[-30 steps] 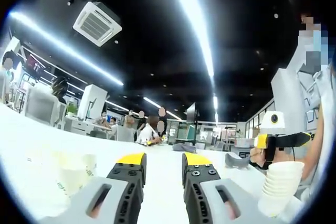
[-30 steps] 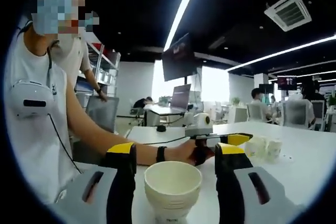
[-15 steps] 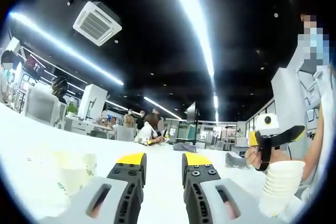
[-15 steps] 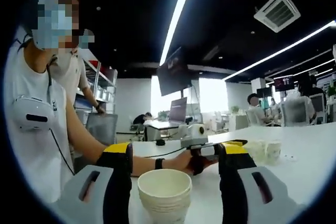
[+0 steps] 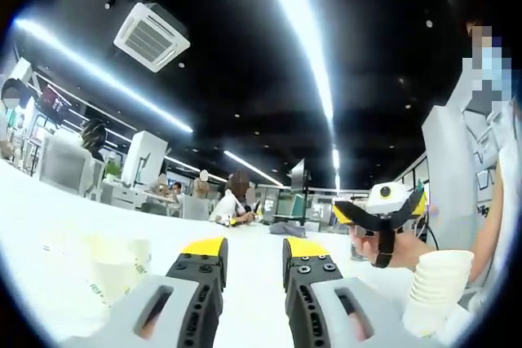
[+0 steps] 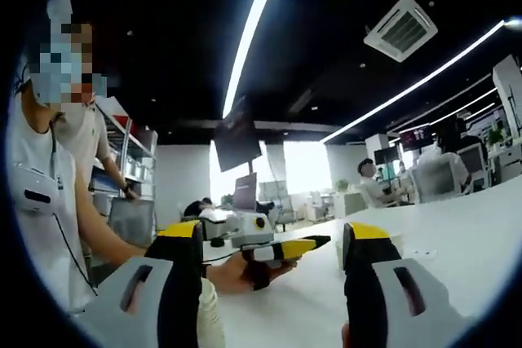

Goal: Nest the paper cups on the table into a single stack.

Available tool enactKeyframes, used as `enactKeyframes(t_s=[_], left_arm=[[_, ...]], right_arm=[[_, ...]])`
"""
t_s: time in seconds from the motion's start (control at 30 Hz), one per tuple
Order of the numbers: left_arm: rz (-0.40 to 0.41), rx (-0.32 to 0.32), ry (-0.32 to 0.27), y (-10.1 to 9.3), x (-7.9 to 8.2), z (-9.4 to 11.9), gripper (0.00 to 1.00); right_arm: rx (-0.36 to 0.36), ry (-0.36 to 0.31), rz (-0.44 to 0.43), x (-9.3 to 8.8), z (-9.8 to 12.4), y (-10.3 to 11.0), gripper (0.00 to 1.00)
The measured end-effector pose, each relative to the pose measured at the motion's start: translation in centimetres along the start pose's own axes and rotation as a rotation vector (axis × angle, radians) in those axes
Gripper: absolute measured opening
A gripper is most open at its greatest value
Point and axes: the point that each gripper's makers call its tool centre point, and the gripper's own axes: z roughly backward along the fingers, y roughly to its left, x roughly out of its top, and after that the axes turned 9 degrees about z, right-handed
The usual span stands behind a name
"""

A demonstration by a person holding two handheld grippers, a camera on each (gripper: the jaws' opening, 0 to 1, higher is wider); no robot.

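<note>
A single paper cup (image 5: 119, 270) stands on the white table (image 5: 253, 315) to the left of my left gripper (image 5: 254, 248), whose jaws are open with a narrow gap and nothing between them. A stack of nested paper cups (image 5: 436, 289) stands at the right edge of the left gripper view. Above and left of that stack, a hand holds my right gripper (image 5: 378, 211) in the air, jaws spread. In the right gripper view, my right gripper (image 6: 276, 238) is wide open and empty. A pale sliver of the cup stack (image 6: 211, 320) shows behind its left jaw. The left gripper (image 6: 281, 248) lies ahead in a hand.
The person holding the grippers stands at the table's side (image 6: 45, 201). Beyond the table are office desks, monitors (image 6: 238, 143) and seated people (image 5: 232, 205). Bare white tabletop stretches ahead of both grippers.
My right gripper has risen from around the cup stack and swung left of it in the left gripper view. The stack has dropped from between its jaws. My left gripper has not moved.
</note>
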Motion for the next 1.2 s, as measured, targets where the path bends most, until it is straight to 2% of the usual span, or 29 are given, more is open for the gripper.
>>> enactKeyframes(t_s=[0.1, 0.27, 0.47, 0.6, 0.73, 0.9, 0.93, 1.0, 1.1, 1.2], left_arm=[[0.0, 0.0, -0.002, 0.0, 0.1, 0.0, 0.29], [0.0, 0.001, -0.004, 0.0, 0.2, 0.0, 0.29], [-0.001, 0.002, -0.005, 0.1, 0.3, 0.0, 0.29], [-0.001, 0.009, -0.001, 0.2, 0.2, 0.0, 0.29], [0.0, 0.029, 0.005, 0.7, 0.1, 0.1, 0.29], [-0.003, 0.073, 0.008, 1.7, 0.0, 0.2, 0.29], [-0.008, 0.085, 0.011, 1.9, 0.0, 0.3, 0.29], [-0.044, 0.158, 0.038, 3.0, -0.2, 0.5, 0.29], [-0.097, 0.232, 0.065, 3.9, -0.4, 0.9, 0.3], [-0.206, 0.351, 0.126, 5.9, -0.7, 1.6, 0.35]], right_arm=[[-0.034, 0.016, 0.037, -0.5, -0.5, -2.0, 0.74], [-0.052, 0.055, 0.06, -1.6, -1.3, -4.2, 0.74], [-0.082, 0.062, 0.052, -3.6, -1.7, -6.8, 0.72], [-0.122, 0.066, 0.041, -4.8, -1.4, -7.8, 0.69], [-0.166, 0.044, 0.017, -5.4, -0.6, -8.6, 0.6], [-0.198, 0.046, 0.015, -6.0, -0.4, -9.1, 0.59], [-0.202, 0.046, 0.017, -6.1, -0.4, -9.1, 0.59], [-0.207, 0.036, 0.033, -6.0, -0.5, -9.0, 0.59], [-0.212, 0.013, 0.042, -5.5, -0.5, -9.1, 0.59], [-0.212, -0.021, 0.022, -5.3, -0.3, -9.0, 0.58]])
